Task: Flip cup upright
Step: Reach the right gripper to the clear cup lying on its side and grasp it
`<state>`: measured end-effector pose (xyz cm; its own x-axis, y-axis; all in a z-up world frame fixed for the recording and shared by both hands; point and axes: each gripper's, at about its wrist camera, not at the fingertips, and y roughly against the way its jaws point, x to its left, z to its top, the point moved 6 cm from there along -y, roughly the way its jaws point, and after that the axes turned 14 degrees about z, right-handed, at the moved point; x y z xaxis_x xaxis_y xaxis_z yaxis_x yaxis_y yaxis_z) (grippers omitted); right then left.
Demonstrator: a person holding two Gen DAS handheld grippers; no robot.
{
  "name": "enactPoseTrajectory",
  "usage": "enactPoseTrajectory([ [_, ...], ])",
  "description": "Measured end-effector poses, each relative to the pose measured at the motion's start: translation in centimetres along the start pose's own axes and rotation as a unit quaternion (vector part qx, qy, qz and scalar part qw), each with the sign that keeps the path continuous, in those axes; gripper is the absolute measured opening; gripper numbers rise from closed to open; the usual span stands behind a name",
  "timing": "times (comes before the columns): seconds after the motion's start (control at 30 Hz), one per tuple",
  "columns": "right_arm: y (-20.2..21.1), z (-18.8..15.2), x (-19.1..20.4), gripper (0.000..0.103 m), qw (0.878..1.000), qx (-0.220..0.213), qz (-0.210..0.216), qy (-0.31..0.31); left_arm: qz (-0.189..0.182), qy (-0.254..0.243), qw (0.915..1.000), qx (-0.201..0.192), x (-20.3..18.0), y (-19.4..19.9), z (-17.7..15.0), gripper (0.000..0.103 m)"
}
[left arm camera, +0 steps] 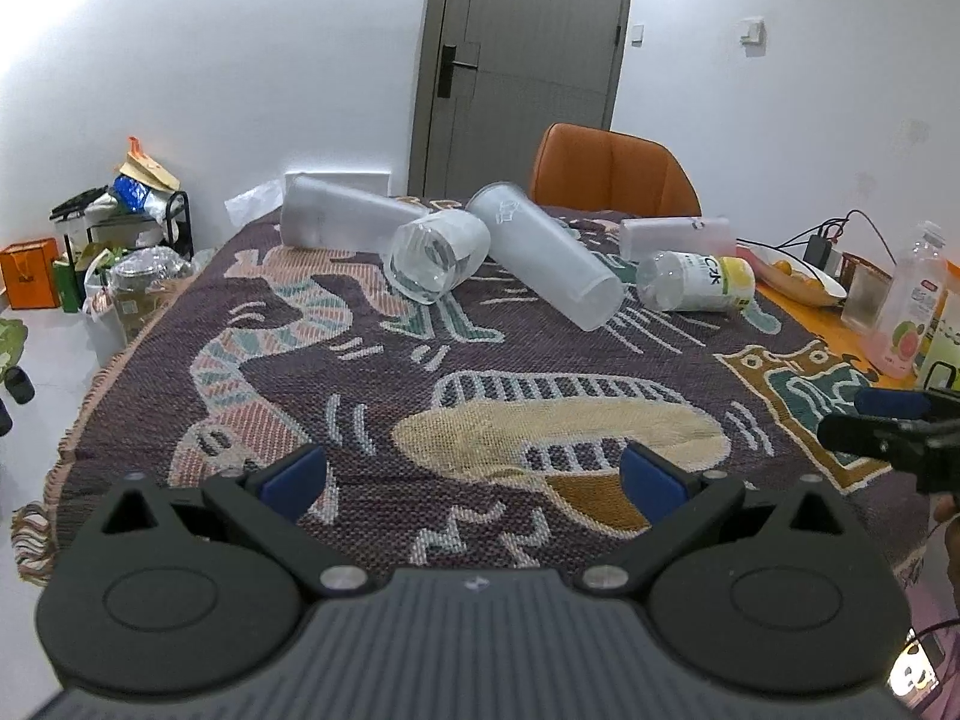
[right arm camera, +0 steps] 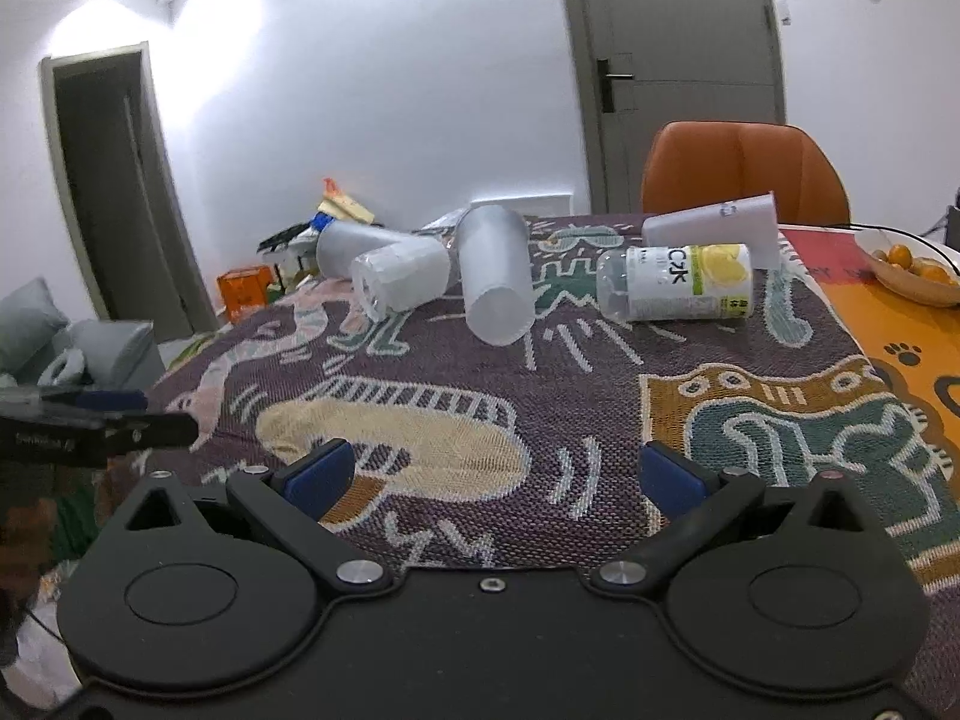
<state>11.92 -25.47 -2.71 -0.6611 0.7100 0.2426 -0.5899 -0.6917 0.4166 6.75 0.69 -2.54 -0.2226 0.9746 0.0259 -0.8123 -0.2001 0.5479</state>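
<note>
Several cups lie on their sides at the far end of a patterned woven cloth (left arm camera: 480, 372). A tall frosted cup (left arm camera: 543, 255) (right arm camera: 495, 276) lies in the middle. A short clear cup (left arm camera: 438, 255) (right arm camera: 399, 276) lies left of it. Another frosted cup (left arm camera: 342, 219) (right arm camera: 354, 246) lies at the far left, and one (left arm camera: 675, 237) (right arm camera: 714, 222) at the far right. A lemon-labelled clear container (left arm camera: 699, 282) (right arm camera: 678, 282) lies at the right. My left gripper (left arm camera: 474, 474) and right gripper (right arm camera: 492, 474) are open and empty, well short of the cups.
An orange chair (left arm camera: 612, 171) (right arm camera: 744, 171) stands behind the table. A bowl of oranges (right arm camera: 906, 270), a pink drink bottle (left arm camera: 906, 300) and cables sit on the orange table edge at the right. Shelves with clutter (left arm camera: 114, 222) stand left of the table.
</note>
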Motion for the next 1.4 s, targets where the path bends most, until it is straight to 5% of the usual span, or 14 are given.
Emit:
enactPoseTrajectory([
  [0.33,-2.6,2.3,-0.3,0.103,0.996,-0.008,-0.009,0.088,0.023,0.023,0.9995,-0.001,0.1,-3.4,1.6,0.103],
  [0.83,-10.3,7.9,0.1,0.102,0.971,0.059,0.022,0.231,0.044,0.104,0.9936,0.0,3.9,-7.4,3.6,0.102],
  [1.27,-17.8,10.6,3.3,0.095,0.909,0.125,0.082,0.389,0.059,0.176,0.9824,0.015,5.9,-9.3,4.9,0.094],
  [1.4,-19.8,11.8,3.5,0.084,0.895,0.15,0.094,0.41,0.054,0.192,0.9795,0.028,5.8,-9.9,4.8,0.089],
])
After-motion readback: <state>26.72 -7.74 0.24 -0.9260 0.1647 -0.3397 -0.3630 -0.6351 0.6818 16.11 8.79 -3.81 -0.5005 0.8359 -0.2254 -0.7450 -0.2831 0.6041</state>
